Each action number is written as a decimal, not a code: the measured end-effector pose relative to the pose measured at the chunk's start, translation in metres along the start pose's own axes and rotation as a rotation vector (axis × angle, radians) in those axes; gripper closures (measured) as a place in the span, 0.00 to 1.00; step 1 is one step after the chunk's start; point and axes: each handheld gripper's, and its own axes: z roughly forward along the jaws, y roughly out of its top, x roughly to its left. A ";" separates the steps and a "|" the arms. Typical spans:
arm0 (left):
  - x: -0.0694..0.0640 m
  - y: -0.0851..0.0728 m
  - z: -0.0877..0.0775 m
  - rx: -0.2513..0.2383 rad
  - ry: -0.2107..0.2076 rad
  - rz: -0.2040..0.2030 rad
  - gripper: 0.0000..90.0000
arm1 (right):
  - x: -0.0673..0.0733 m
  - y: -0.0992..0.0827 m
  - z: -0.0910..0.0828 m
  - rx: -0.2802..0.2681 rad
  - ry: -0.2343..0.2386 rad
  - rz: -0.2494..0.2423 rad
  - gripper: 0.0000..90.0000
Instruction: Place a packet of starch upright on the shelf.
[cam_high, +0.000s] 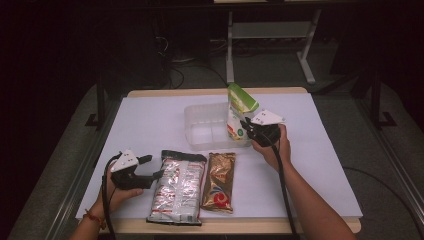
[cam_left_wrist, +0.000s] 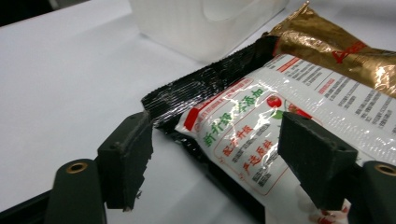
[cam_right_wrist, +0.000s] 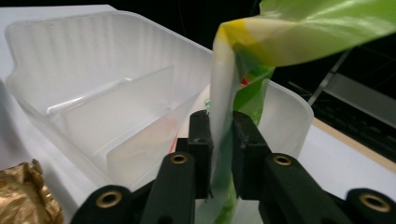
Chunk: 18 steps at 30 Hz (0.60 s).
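Right gripper (cam_right_wrist: 219, 140) jaws close around green-white pouch (cam_high: 239, 112), upright at clear divided bin (cam_high: 200, 125) right end. Grip looks loosening; pouch may tip outside. Left gripper (cam_left_wrist: 215, 158) wide open astride silver packet (cam_high: 177, 187) corner, holding nothing; slick film may slip.

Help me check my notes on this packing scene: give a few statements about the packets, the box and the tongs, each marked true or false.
1. The green packet stands in the clear box. True.
2. The right tongs have the green packet between their jaws. True.
3. The gold packet lies inside the box. False: it lies on the table.
4. The left tongs are shut on the silver packet. False: they are open around its corner.
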 end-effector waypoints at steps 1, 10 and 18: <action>-0.001 0.000 0.001 0.000 0.000 0.003 0.28 | -0.001 0.000 -0.002 0.001 0.001 0.003 0.83; -0.001 -0.003 0.007 0.021 -0.006 0.021 0.25 | -0.007 -0.004 -0.038 -0.001 0.060 0.031 0.69; -0.002 -0.006 0.009 0.031 -0.011 0.024 0.25 | -0.009 -0.022 -0.061 0.030 0.143 0.080 0.57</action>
